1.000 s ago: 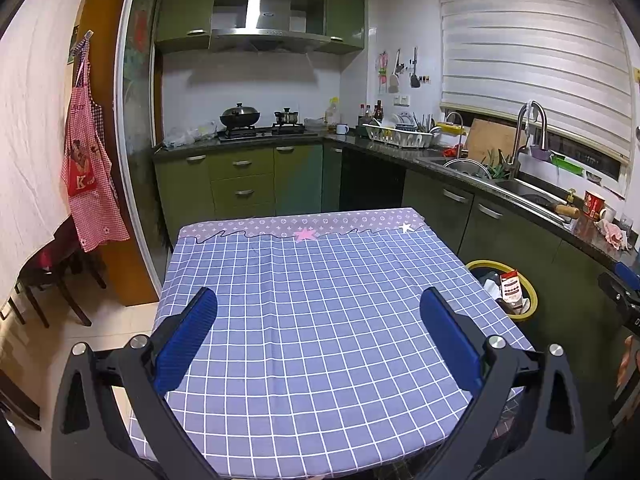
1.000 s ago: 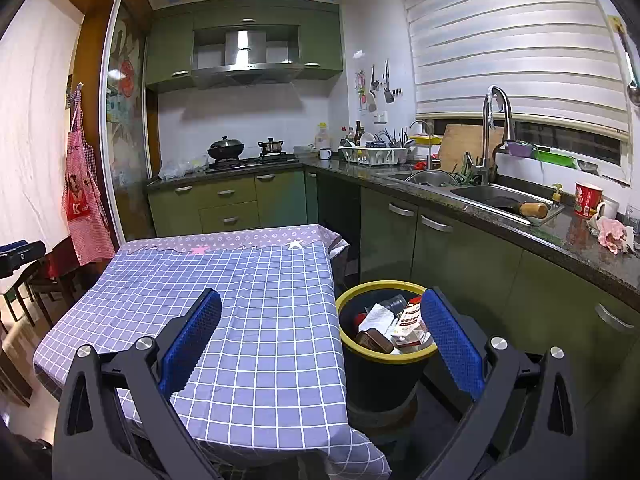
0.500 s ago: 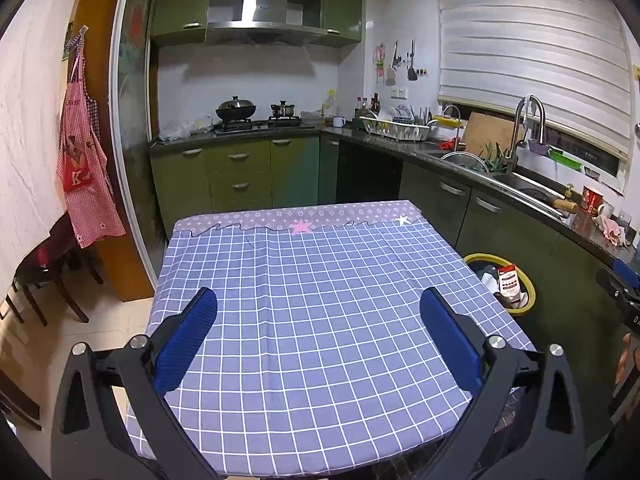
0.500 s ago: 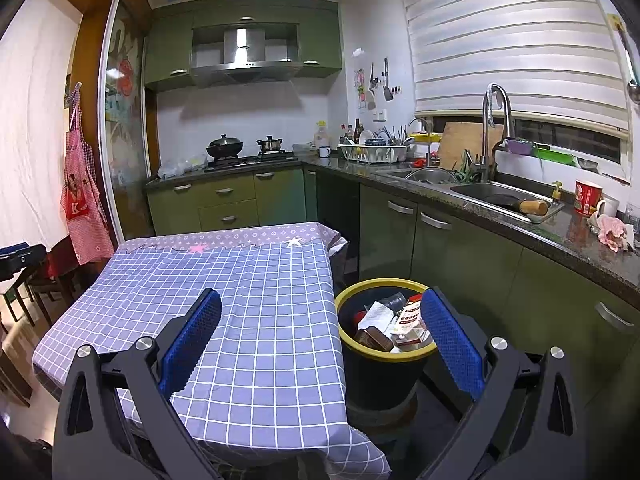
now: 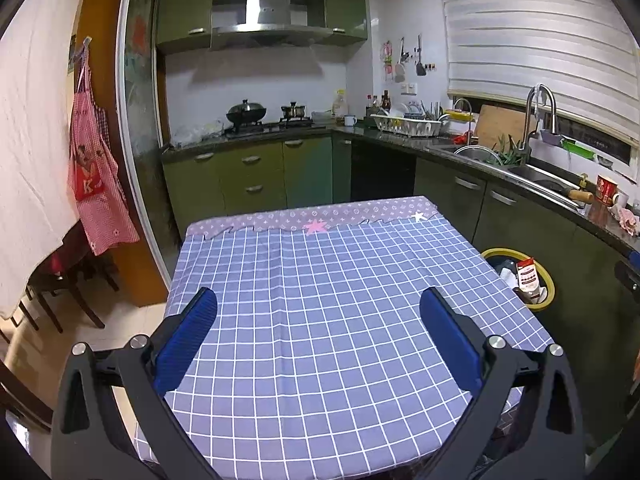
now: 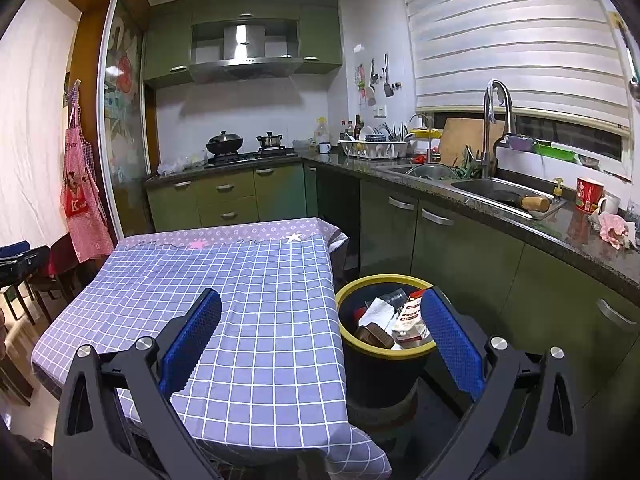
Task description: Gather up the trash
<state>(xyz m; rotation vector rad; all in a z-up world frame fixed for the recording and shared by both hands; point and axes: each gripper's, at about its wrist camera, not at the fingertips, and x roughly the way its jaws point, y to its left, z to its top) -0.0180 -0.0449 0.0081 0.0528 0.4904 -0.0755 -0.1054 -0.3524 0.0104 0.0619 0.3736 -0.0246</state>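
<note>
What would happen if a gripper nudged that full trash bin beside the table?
The trash bin looks tall and narrow, standing on a low base, so a high push might tip it. Cartons poke above its rim and could spill.

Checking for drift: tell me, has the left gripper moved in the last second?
Yes. The left gripper has risen or tilted: the tablecloth's far border sits lower against the cabinets.

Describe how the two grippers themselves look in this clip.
Left gripper and right gripper look identical: black angular plastic frames with cut-out slots and silver bolts, each carrying two long blue pads with fine dotted texture. No cables, markings or sleeves visible.
</note>
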